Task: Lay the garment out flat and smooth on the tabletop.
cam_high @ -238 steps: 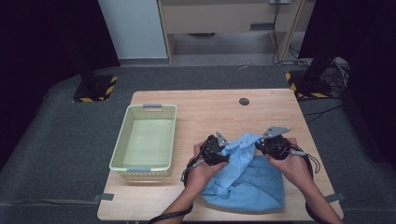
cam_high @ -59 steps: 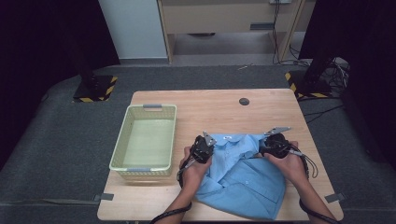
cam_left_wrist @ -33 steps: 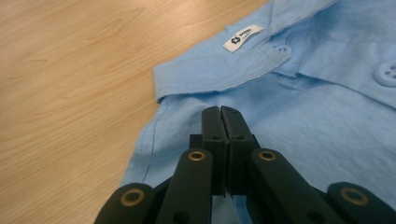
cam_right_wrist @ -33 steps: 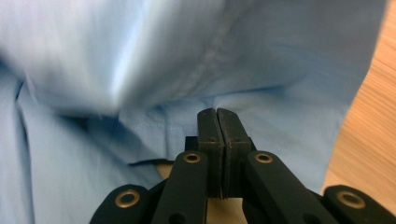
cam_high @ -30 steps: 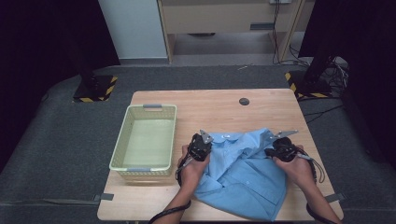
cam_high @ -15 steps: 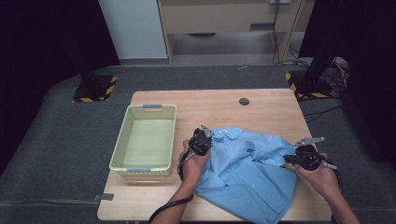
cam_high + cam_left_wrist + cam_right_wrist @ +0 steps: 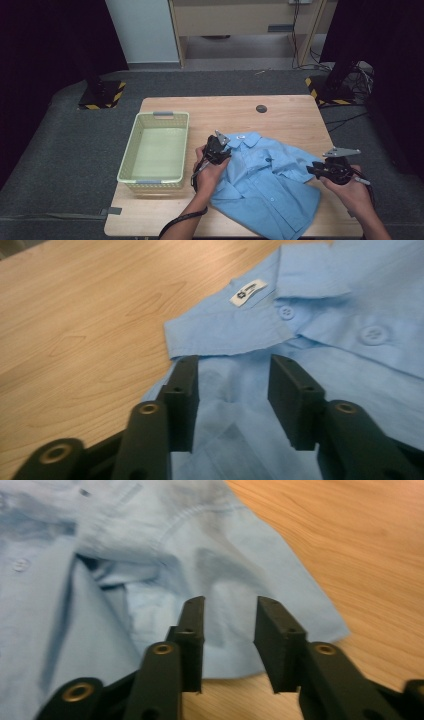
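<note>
A light blue buttoned shirt (image 7: 267,182) lies spread face up on the wooden table (image 7: 290,120), collar toward the far side. My left gripper (image 7: 220,149) hovers over the shirt's left shoulder, just below the collar. In the left gripper view the left gripper (image 7: 232,390) is open, with flat fabric under it and the white collar label (image 7: 248,291) ahead. My right gripper (image 7: 314,171) is at the shirt's right sleeve. In the right gripper view the right gripper (image 7: 227,630) stands open above the sleeve (image 7: 240,580) near its hem, gripping nothing.
A pale green plastic basket (image 7: 129,160), empty inside, stands on the table's left part. A small black disc (image 7: 261,108) lies near the far edge. Bare wood shows beyond the collar and right of the sleeve. Grey carpet surrounds the table.
Both grippers held the bunched shirt close together; over the last second the right gripper swept out to the right, the shirt spread flat, and both jaws now stand open.
</note>
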The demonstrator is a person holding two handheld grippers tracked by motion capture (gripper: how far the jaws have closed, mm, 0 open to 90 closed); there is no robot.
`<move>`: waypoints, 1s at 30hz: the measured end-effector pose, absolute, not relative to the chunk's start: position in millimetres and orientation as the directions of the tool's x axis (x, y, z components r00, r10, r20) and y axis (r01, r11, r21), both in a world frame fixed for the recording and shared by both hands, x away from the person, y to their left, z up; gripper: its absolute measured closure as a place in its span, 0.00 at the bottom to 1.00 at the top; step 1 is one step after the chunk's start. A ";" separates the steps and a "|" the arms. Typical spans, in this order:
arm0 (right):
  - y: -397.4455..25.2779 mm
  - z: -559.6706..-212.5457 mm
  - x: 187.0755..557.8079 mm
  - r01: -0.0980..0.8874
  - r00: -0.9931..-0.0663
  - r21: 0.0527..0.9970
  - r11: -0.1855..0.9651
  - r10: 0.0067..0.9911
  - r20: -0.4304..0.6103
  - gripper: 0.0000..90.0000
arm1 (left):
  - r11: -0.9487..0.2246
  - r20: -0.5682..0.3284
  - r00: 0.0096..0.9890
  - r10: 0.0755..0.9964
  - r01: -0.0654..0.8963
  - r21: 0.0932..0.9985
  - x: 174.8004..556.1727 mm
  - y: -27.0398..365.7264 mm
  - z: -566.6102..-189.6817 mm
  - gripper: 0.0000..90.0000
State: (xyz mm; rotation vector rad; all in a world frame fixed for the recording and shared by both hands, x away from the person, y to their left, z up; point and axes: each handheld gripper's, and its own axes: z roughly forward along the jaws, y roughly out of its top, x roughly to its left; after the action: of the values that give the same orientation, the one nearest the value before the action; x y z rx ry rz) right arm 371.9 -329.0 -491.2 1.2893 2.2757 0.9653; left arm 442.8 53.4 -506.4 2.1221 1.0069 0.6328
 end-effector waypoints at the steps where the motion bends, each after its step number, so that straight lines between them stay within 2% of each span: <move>1: -318.4 -491.1 368.8 0.593 -0.552 0.720 0.360 0.833 0.038 0.65 | -0.461 0.130 0.587 0.799 0.459 0.759 438.6 53.7 -504.4 0.53; 2: -318.4 -491.1 368.8 0.593 -0.552 0.720 0.360 0.833 0.038 0.65 | -0.464 0.131 0.592 0.795 0.456 0.759 434.2 54.2 -502.8 0.53; 3: -311.6 -491.9 367.3 0.587 -0.567 0.722 0.367 0.823 0.043 0.61 | -0.468 0.130 0.600 0.789 0.451 0.760 429.6 55.4 -501.2 0.50; 4: -297.3 -495.1 365.2 0.568 -0.592 0.727 0.386 0.805 0.035 0.54 | -0.467 0.128 0.605 0.786 0.445 0.764 424.3 56.8 -500.0 0.48; 6: -290.3 -497.1 364.5 0.560 -0.605 0.727 0.397 0.796 0.032 0.52 | -0.471 0.127 0.617 0.777 0.435 0.768 413.1 60.5 -498.5 0.47; 8: -271.3 -506.1 364.3 0.549 -0.626 0.723 0.420 0.780 0.021 0.43 | -0.466 0.108 0.628 0.770 0.439 0.768 402.7 64.1 -498.2 0.41; 14: -251.7 -528.8 368.2 0.559 -0.624 0.702 0.440 0.781 0.008 0.36 | -0.484 0.059 0.688 0.724 0.445 0.754 371.3 69.1 -506.8 0.35; 20: -249.4 -537.4 373.0 0.562 -0.615 0.706 0.430 0.788 0.010 0.38 | -0.514 0.061 0.715 0.696 0.437 0.739 357.4 55.2 -522.6 0.35; 30: -260.8 -539.5 368.8 0.561 -0.585 0.727 0.396 0.811 0.010 0.43 | -0.500 0.065 0.690 0.721 0.453 0.738 374.2 41.0 -539.0 0.35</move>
State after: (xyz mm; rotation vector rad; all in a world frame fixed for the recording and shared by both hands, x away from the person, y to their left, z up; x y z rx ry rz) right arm 368.8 -260.8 -539.5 1.1888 2.3123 1.0035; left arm 374.2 41.0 -539.0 2.1806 0.8941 0.4789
